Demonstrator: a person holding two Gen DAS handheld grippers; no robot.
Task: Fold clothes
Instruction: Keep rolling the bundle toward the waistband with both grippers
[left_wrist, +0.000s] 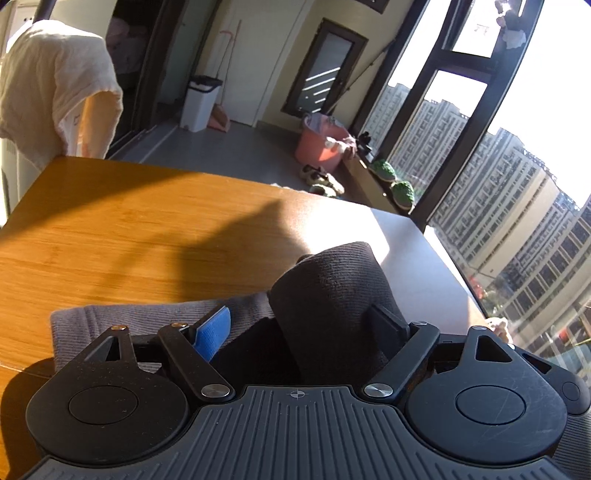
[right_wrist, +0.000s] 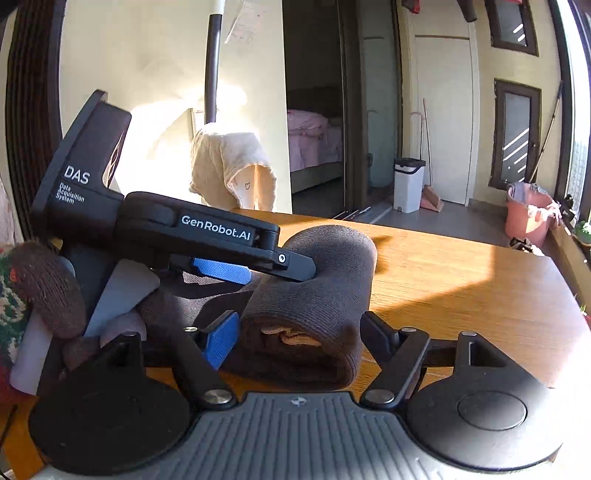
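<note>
Nearest in the right wrist view, the right tongs (right_wrist: 297, 332) stand spread apart on either side of the end of a dark grey ribbed garment (right_wrist: 314, 295), which lies folded into a thick roll on the wooden counter (right_wrist: 461, 288); a bit of lighter cloth shows inside the fold. The blue-padded finger (right_wrist: 221, 338) sits just beside the roll's left edge, and I cannot tell if it touches. Just beyond, the left tongs (right_wrist: 258, 267) reach in from the left, set on the top of the same roll. In the left wrist view, the left tongs (left_wrist: 299, 325) have a raised hump of that dark grey ribbed garment (left_wrist: 328, 291) between their spread fingers, with flatter grey cloth lying to the left on the counter (left_wrist: 129, 229); whether they actually pinch the fabric I cannot tell. Past the counter's far edge a cream cloth (right_wrist: 231, 166) hangs over a pole. Farther back stand a white bin (right_wrist: 408, 184) and a pink bucket (right_wrist: 528, 214), on the floor by the windows
</note>
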